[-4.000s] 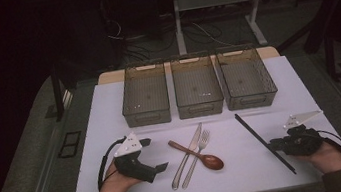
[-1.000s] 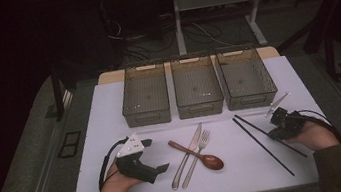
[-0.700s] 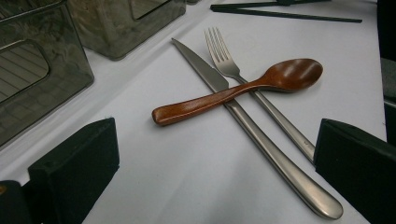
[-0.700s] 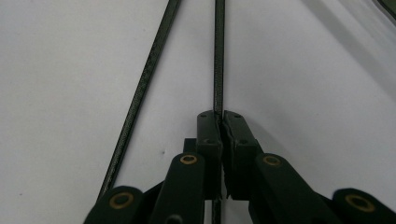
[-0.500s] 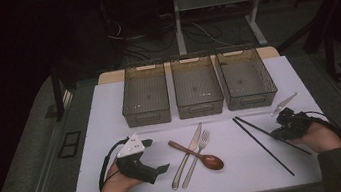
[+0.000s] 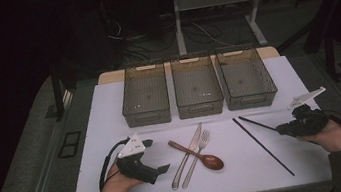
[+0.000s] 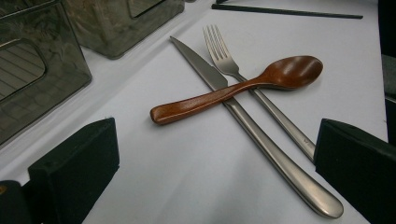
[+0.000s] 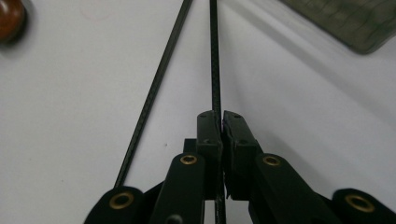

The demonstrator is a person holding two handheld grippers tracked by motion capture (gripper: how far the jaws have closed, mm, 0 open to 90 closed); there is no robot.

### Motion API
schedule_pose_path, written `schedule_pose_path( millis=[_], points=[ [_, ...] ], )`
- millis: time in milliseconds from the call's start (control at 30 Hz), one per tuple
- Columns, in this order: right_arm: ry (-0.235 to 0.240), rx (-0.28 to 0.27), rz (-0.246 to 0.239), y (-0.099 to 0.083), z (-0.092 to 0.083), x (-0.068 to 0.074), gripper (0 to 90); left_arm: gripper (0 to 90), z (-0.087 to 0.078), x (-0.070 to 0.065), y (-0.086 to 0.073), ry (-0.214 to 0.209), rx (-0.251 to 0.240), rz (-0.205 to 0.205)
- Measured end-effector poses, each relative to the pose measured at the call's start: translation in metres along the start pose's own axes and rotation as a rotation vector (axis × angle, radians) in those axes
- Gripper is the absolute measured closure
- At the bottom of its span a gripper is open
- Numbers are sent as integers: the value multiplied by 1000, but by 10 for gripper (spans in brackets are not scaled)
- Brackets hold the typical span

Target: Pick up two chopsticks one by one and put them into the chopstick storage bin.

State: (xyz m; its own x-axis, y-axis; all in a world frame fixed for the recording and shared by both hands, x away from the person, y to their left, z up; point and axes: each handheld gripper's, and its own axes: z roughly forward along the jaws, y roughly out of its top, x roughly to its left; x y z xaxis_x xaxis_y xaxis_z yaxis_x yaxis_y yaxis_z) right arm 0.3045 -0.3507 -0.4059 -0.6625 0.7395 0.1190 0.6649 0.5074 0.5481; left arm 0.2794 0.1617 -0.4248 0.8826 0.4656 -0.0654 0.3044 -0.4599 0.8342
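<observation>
My right gripper (image 6: 281,129) is shut on one black chopstick (image 6: 255,122) and holds it just above the white table, its far tip pointing left. In the right gripper view the jaws (image 8: 222,116) clamp that chopstick (image 8: 215,65); the second chopstick (image 8: 154,88) lies beside it on the table (image 6: 264,146). My left gripper (image 6: 157,155) rests open at the front left. Its black pads (image 7: 74,163) stand wide apart, facing a brown wooden spoon (image 7: 289,72) that lies across a steel knife (image 7: 201,65) and fork (image 7: 219,46). Nothing is between them.
Three empty grey wire bins (image 6: 147,117), (image 6: 200,108), (image 6: 251,100) stand in a row at the back of the white table top (image 6: 100,116). The spoon (image 6: 210,161), knife (image 6: 196,132) and fork (image 6: 204,137) lie at the front middle. Dark floor surrounds the table.
My right gripper has moved to the right and slightly up with one chopstick, drawing it away from the other. The left gripper has stayed put.
</observation>
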Motion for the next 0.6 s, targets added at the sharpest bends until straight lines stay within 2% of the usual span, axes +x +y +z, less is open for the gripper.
schedule_pose_path(
  millis=[167, 467, 600],
  points=[
    [3, -62, 20, -2, -10, -1, 863, 0, 0, 0, 0, 0, 0, 2],
    [30, -132, 34, -3, -21, -1, 862, 0, 1, 1, -2, -3, -5, -3],
    [33, -159, 32, -3, -23, -1, 862, 0, 2, 0, -5, -4, -12, -18]
  ],
)
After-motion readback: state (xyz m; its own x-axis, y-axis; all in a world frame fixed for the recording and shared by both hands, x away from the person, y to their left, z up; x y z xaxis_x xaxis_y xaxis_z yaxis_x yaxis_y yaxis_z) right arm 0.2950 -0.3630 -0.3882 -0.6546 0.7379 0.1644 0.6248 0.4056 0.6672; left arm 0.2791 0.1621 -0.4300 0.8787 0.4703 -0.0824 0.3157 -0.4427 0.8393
